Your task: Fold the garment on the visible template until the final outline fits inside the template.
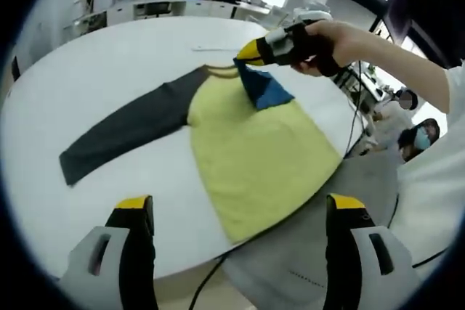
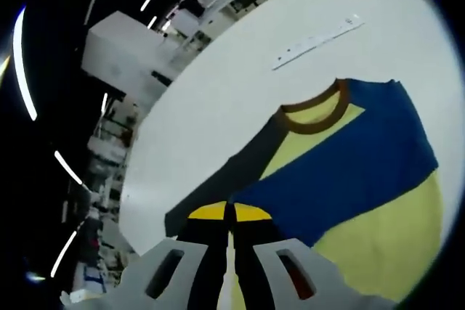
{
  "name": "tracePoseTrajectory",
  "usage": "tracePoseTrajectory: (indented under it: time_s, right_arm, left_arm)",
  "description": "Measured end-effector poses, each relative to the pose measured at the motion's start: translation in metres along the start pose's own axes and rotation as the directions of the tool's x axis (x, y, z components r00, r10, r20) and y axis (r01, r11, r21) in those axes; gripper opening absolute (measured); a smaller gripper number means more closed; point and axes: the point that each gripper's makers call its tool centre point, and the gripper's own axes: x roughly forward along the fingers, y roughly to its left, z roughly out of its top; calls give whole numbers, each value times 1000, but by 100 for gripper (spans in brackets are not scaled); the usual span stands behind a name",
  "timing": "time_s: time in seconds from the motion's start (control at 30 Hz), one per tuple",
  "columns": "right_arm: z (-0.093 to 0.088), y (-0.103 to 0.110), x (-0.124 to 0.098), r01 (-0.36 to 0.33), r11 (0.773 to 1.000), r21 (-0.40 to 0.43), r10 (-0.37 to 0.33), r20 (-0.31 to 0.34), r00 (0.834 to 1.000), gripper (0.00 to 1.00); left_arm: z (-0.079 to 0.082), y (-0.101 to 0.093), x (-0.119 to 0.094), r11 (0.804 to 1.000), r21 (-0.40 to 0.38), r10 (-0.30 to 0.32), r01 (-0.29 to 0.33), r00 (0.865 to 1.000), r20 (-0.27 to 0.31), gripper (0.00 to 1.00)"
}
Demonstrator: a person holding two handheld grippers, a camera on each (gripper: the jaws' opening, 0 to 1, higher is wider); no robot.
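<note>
A yellow garment (image 1: 258, 154) with dark sleeves lies flat on a round white table (image 1: 109, 70), its collar toward twelve o'clock in the left gripper view and its hem hanging just over the table edge at six. One dark sleeve (image 1: 127, 132) stretches out toward nine o'clock; the blue sleeve (image 1: 265, 92) is folded across the chest and lifted at its end. The right gripper (image 1: 245, 54), held in a person's hand (image 1: 327, 45), has its yellow-tipped jaws pressed together on that blue sleeve's end, seen up close in the right gripper view (image 2: 229, 215). The left gripper (image 1: 240, 208) hovers at six o'clock off the table edge, jaws wide apart, holding nothing. A long white strip (image 2: 316, 41) lies on the table beyond the brown collar (image 2: 316, 110)
</note>
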Motion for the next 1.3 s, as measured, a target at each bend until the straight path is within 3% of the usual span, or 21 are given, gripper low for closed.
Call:
tracePoseTrajectory:
  time_s: [0.6,1.3]
  right_arm:
    - [-15,-2,23,16,1000,-2,-16,-39,999,2]
    - [-16,-10,45,37,999,25,-36,-55,998,2]
  left_arm:
    - [-11,9,7,1000,-28,-3,3,1000,-19,95]
    - [-15,19,12,998,-58,5,-7,999,-36,95]
